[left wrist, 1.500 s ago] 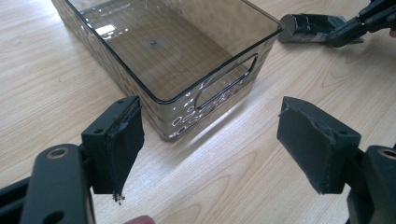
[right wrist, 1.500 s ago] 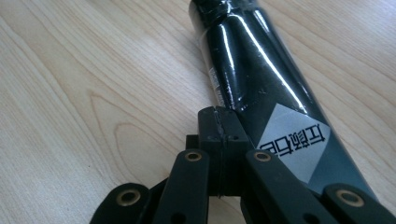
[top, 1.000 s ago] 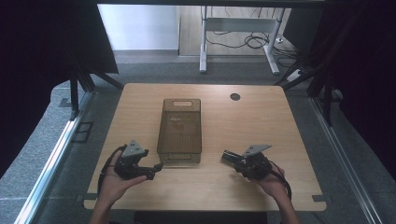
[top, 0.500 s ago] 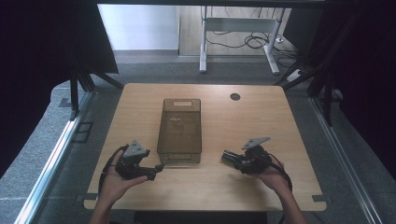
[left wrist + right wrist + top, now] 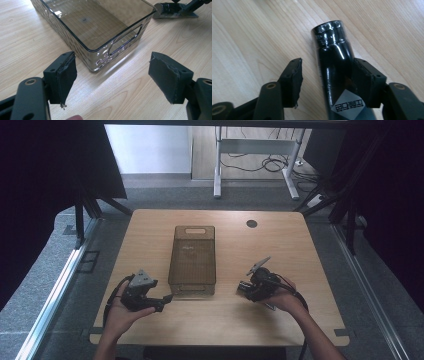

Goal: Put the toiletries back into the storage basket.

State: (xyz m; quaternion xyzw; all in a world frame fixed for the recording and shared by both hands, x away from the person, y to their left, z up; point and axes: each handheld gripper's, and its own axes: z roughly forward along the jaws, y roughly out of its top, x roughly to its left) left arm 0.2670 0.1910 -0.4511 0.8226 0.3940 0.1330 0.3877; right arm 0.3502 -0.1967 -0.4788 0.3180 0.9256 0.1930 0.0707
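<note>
A glossy black bottle [image 5: 332, 37] with a white diamond label lies on the wooden table. My right gripper [image 5: 329, 68] is open around it: the right pad touches the bottle's side, the left pad stands off with a gap. In the high view the right gripper [image 5: 243, 287] sits at the front right, pointing left. A smoky clear plastic bin [image 5: 193, 260] with handle slots stands empty mid-table. My left gripper [image 5: 113, 66] is open with nothing in it, facing the bin's near corner [image 5: 95, 53], and the high view shows the left gripper [image 5: 166, 298] at the front left.
The left gripper view has the bottle [image 5: 170, 8] lying just beyond the bin's front right corner. A round cable hole [image 5: 251, 223] is at the table's back right. A desk frame and cables [image 5: 255, 160] stand on the floor behind the table.
The right hand has shifted slightly left and tilted, so its grey plate stands up more. The left hand and the bin have stayed put.
</note>
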